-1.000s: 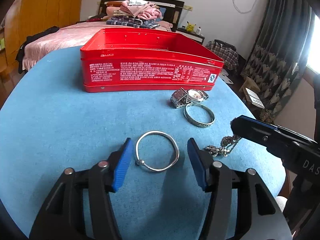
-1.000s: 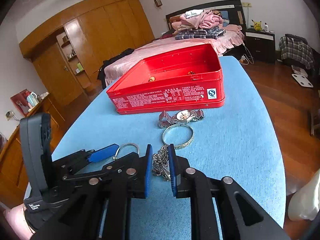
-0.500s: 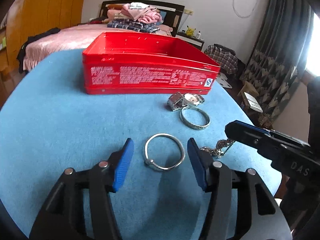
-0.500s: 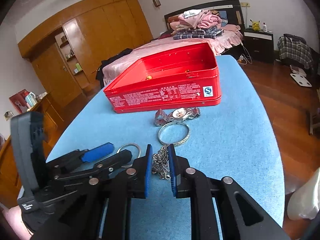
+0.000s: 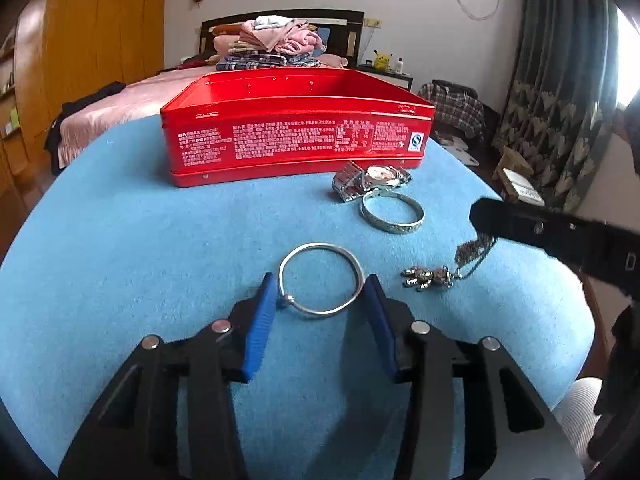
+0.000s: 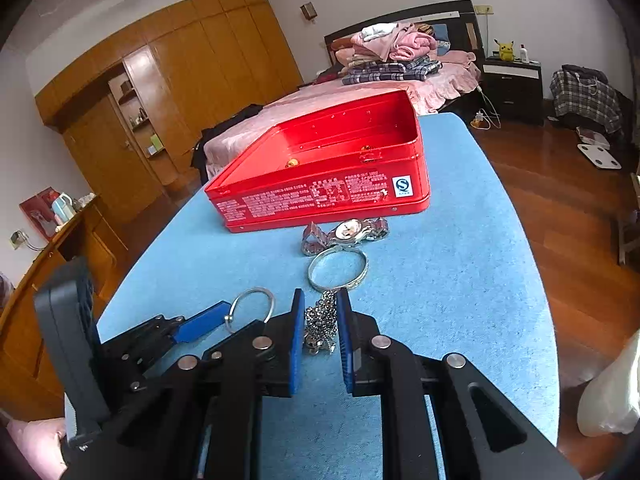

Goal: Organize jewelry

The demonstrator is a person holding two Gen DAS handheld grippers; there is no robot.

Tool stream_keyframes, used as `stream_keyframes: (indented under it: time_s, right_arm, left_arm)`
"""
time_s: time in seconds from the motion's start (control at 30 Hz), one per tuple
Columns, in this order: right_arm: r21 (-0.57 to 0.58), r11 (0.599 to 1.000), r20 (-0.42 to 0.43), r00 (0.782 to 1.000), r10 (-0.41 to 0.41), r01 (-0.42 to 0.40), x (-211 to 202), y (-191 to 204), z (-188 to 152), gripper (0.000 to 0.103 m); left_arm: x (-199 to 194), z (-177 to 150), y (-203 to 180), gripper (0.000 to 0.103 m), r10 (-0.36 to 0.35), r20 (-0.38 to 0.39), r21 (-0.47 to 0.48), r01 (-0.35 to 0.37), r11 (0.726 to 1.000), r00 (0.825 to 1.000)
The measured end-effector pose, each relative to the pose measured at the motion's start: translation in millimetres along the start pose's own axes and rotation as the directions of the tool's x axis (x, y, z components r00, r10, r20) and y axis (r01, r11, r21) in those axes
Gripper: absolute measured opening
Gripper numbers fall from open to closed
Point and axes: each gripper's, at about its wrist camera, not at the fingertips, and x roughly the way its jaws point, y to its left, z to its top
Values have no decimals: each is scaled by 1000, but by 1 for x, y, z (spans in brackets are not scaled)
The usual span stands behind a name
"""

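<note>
A thin silver hoop bangle (image 5: 320, 278) lies flat on the blue table, between the blue pads of my left gripper (image 5: 320, 292); the jaws stand close beside it and are open. It also shows in the right wrist view (image 6: 251, 309). My right gripper (image 6: 320, 320) is shut on a silver chain necklace (image 6: 320, 324), whose bear pendant (image 5: 426, 277) rests on the cloth. A patterned silver bangle (image 5: 392, 213) and a silver watch (image 5: 370, 179) lie in front of the open red tin (image 5: 296, 136).
The blue table (image 5: 120, 240) is rounded, with its edge near on the right. A bed with folded clothes (image 5: 272, 44) stands behind it. Wooden floor (image 6: 560, 200) lies to the right, a wardrobe (image 6: 180, 100) to the left.
My left gripper has narrowed around the hoop bangle and moved forward. My right gripper has lifted the chain a little, and the bear pendant now lies stretched out on the cloth.
</note>
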Motion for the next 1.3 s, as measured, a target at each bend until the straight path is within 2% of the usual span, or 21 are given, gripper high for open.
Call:
stream_keyframes:
  time_s: [0.3, 0.63, 0.97, 1.17, 1.3]
  right_arm:
    - [-10, 1000, 10, 1000, 11, -11, -4, 3, 2, 16]
    - [-55, 997, 55, 997, 50, -47, -20, 20, 29, 16]
    - [-117, 990, 125, 988, 96, -81, -29, 37, 78, 16]
    - [-139, 987, 168, 980, 107, -84, -21, 38, 117, 16]
    - [-138, 989, 189, 978, 84, -58, -9, 34, 140, 16]
  left_arm:
    - [-10, 4, 7, 42, -11, 40, -31, 12, 999, 999]
    - [-33, 37, 17, 42, 6, 126, -38, -2, 999, 992]
    - [-42, 88, 29, 42, 11, 219, -45, -1, 999, 976]
    - [-32, 125, 36, 42, 12, 256, -47, 0, 999, 967]
    - [-21, 147, 38, 42, 16, 271, -42, -5, 999, 962]
